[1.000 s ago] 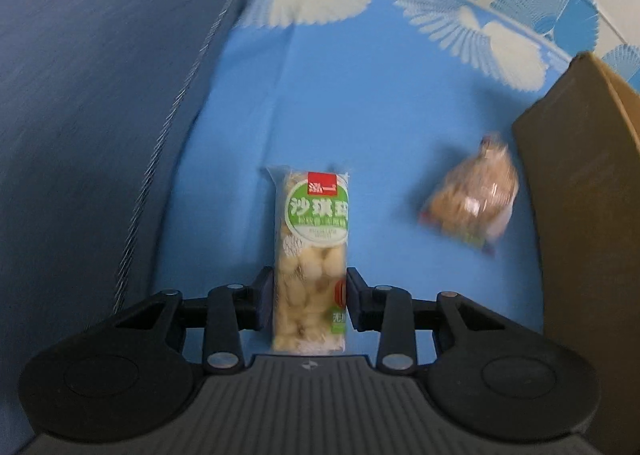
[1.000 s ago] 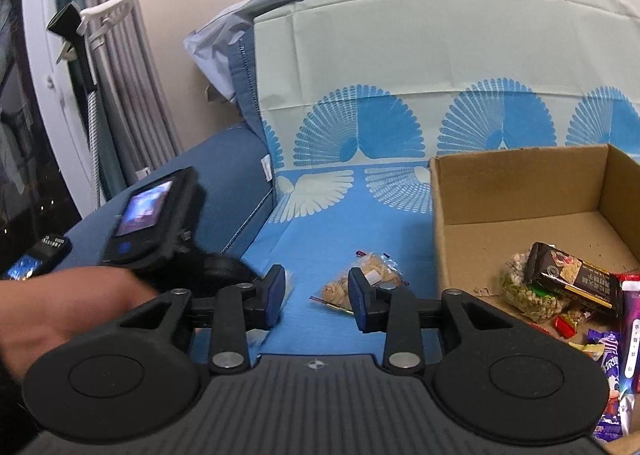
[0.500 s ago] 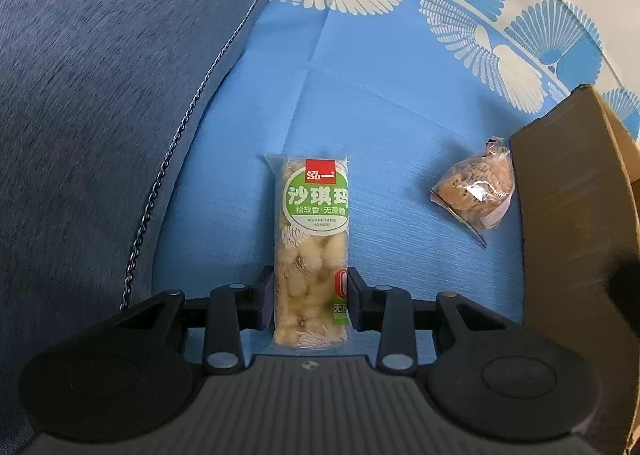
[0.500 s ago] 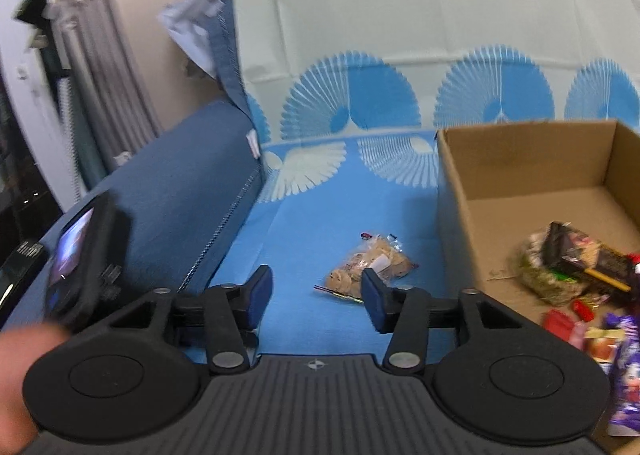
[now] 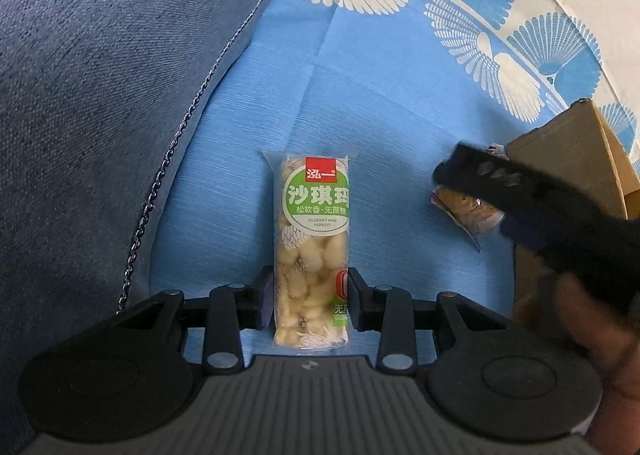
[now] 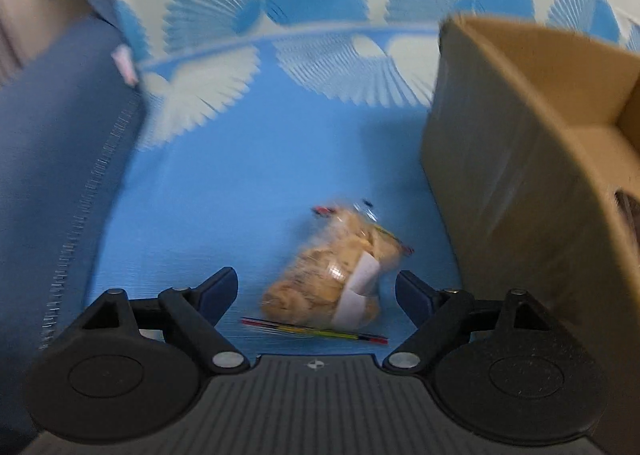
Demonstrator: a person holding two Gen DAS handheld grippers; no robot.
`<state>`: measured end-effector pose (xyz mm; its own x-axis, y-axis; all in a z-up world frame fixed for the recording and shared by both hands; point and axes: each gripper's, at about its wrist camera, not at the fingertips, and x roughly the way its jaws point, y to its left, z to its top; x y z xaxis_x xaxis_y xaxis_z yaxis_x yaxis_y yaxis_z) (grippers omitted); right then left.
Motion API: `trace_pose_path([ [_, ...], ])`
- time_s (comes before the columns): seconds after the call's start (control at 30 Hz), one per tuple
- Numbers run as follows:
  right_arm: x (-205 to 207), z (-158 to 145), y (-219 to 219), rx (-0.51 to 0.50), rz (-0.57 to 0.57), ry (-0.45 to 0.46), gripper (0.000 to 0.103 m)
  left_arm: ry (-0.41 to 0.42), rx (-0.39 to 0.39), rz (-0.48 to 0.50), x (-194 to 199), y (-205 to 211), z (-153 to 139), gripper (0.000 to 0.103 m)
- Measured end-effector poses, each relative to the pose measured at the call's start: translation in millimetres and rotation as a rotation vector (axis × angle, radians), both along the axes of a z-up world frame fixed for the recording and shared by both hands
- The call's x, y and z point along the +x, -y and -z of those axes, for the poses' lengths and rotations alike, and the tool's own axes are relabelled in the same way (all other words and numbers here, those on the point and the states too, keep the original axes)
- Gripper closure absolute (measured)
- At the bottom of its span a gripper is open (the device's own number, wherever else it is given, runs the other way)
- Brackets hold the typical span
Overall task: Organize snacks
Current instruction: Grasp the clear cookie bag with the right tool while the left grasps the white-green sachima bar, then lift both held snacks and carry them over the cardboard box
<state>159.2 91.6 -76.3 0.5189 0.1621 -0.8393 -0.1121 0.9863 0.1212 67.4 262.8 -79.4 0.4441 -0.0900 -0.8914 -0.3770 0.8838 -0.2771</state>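
2 grippers, 2 packets. The left gripper (image 5: 308,305) is clamped on the near end of a long clear green-labelled packet of pale puffed snack (image 5: 312,251), whose long axis runs straight ahead along the fingers. The right gripper (image 6: 316,289), jaws opening wide and holding nothing, straddles a small clear bag of brown biscuits (image 6: 336,279) lying on the blue cloth (image 6: 248,183), angled toward the brown cardboard box (image 6: 512,159) on its right.

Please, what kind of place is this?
Probably a home living room or bedroom: a dark blue upholstered cushion, a fan-patterned blue cloth spread over the seat, and a cardboard box for snacks.
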Motion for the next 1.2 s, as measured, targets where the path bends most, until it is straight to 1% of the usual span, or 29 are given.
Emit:
trace_pose_path([
  [0.1, 6, 19, -1, -0.031, 0.046, -0.051, 0.016, 0.000, -0.011, -0.011, 1, -2, 1, 0.063],
  [0.13, 7, 23, -2, -0.036, 0.053, -0.054, 0.015, 0.000, -0.008, -0.009, 1, -1, 0, 0.063],
  [0.2, 5, 26, -7, -0.067, 0.032, -0.020, 0.019, 0.000, -0.005, -0.006, 1, -1, 0, 0.063],
  [0.27, 3, 25, -9, -0.069, 0.007, 0.007, 0.037, 0.001, -0.009, -0.007, 1, -1, 1, 0.063],
  [0.33, 1, 23, -10, -0.077, -0.011, 0.020, 0.041, 0.002, -0.008, -0.007, 1, -2, 1, 0.063],
  [0.37, -1, 22, -9, -0.073, -0.025, 0.018, 0.045, 0.002, -0.004, -0.006, 0, -1, 1, 0.063],
  [0.43, -6, 19, -7, -0.070, -0.051, 0.025, 0.047, 0.002, 0.003, -0.004, 1, 0, 0, 0.063],
  [0.53, -15, 9, -5, -0.065, -0.101, 0.031, 0.047, 0.004, 0.002, -0.006, 1, 0, 0, 0.063],
  [0.6, -30, -3, -2, -0.058, -0.154, 0.052, 0.047, 0.007, 0.000, -0.009, 0, -1, -1, 0.063],
  [0.67, -46, -15, 1, -0.042, -0.219, 0.069, 0.047, 0.012, 0.015, -0.012, -1, -2, -3, 0.063],
  [0.8, -89, -46, 12, -0.038, -0.367, 0.125, 0.047, 0.041, 0.029, -0.016, -7, -3, -10, 0.064],
  [0.9, -123, -66, 29, -0.017, -0.458, 0.152, 0.047, 0.080, 0.021, 0.004, -13, 0, -17, 0.064],
  [0.93, -134, -70, 35, -0.010, -0.484, 0.153, 0.047, 0.084, 0.040, 0.014, -16, 4, -19, 0.064],
  [0.97, -146, -74, 42, -0.002, -0.507, 0.152, 0.047, 0.067, 0.071, 0.040, -20, 13, -21, 0.064],
  [1.0, -156, -76, 47, 0.004, -0.526, 0.151, 0.047, 0.057, 0.081, 0.065, -24, 20, -23, 0.064],
  [1.07, -174, -76, 58, 0.014, -0.563, 0.142, 0.047, 0.069, 0.059, 0.114, -38, 32, -30, 0.064],
  [1.13, -190, -70, 67, 0.025, -0.584, 0.129, 0.047, 0.068, 0.074, 0.135, -51, 41, -35, 0.064],
  [1.2, -203, -60, 73, 0.033, -0.586, 0.110, 0.047, 0.062, 0.094, 0.145, -66, 49, -34, 0.064],
])
